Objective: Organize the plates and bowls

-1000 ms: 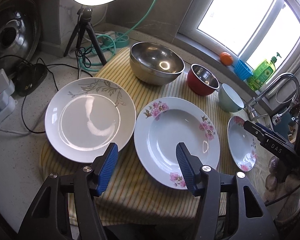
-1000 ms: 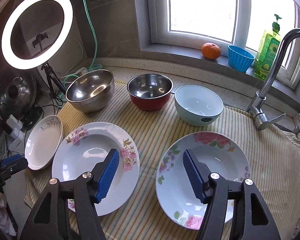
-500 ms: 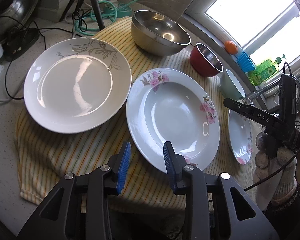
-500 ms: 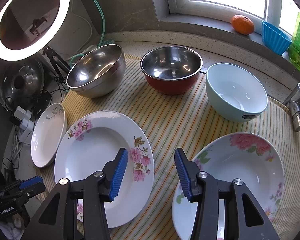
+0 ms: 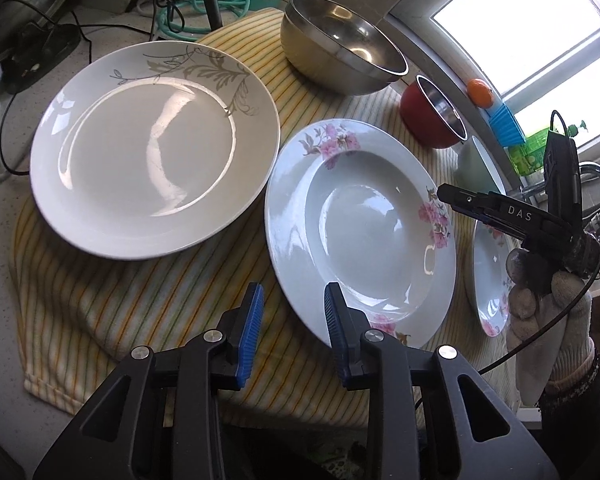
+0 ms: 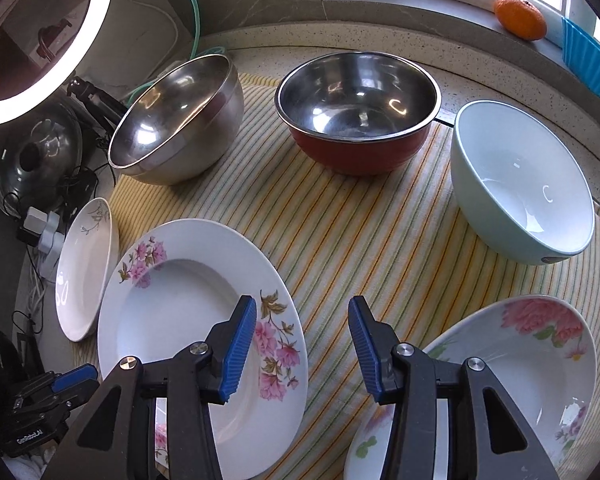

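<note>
Three plates and three bowls are laid out on a striped cloth (image 6: 340, 248). In the right wrist view, a pink-flowered deep plate (image 6: 180, 300) is seen at the lower left of the frame, with a leaf-patterned plate (image 6: 86, 272) just beside it at the left edge. A second flowered plate (image 6: 540, 360), with larger blooms, is found at the lower right. Across the upper half a steel bowl (image 6: 176, 120) is set at the left, a red bowl with a steel inside (image 6: 358, 100) in the middle, and a pale blue bowl (image 6: 520, 188) at the right; the three are kept apart from one another.

The right gripper (image 6: 302, 344) is held above the cloth between the two flowered plates. Its fingers are parted, nothing is gripped, and the left blue pad is seen over the rim of the pink-flowered plate.

In the left wrist view, the left gripper (image 5: 294, 334) is seen at the lower middle of the frame, over the cloth by the near rim of the pink-flowered plate. Its jaws are closing, yet nothing is pressed between them. A gloved hand (image 5: 548, 316) is seen at the right edge.

An orange (image 6: 520, 16) and a blue ribbed cup (image 6: 588, 60) are placed on the sill at the upper right, and a ring light (image 6: 60, 32) is seen at the upper left.
</note>
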Tool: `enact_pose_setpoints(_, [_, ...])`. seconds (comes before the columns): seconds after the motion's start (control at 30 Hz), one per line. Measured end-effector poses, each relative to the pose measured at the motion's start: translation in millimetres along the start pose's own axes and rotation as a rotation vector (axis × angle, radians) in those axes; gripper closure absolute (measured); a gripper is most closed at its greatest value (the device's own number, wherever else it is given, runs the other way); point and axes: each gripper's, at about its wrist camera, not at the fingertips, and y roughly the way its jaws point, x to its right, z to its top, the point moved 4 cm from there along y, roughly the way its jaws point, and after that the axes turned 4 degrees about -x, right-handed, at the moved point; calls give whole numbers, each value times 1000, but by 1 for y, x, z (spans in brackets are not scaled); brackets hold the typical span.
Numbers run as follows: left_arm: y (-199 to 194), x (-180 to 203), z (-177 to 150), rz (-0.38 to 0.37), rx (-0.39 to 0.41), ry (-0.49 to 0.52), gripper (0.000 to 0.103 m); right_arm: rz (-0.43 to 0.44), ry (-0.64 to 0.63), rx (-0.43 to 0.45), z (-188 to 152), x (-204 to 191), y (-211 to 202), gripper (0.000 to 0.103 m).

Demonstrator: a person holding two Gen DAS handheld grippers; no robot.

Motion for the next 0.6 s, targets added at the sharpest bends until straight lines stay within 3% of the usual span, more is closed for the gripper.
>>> enact_pose_setpoints(0.43, [9, 1, 4, -8, -34, -2, 81, 61, 3, -61, 5, -2, 19, 62])
enact_pose_setpoints(0.6, [11, 1, 4, -5, -40, -3, 81, 100, 1, -78, 5, -4, 19, 71])
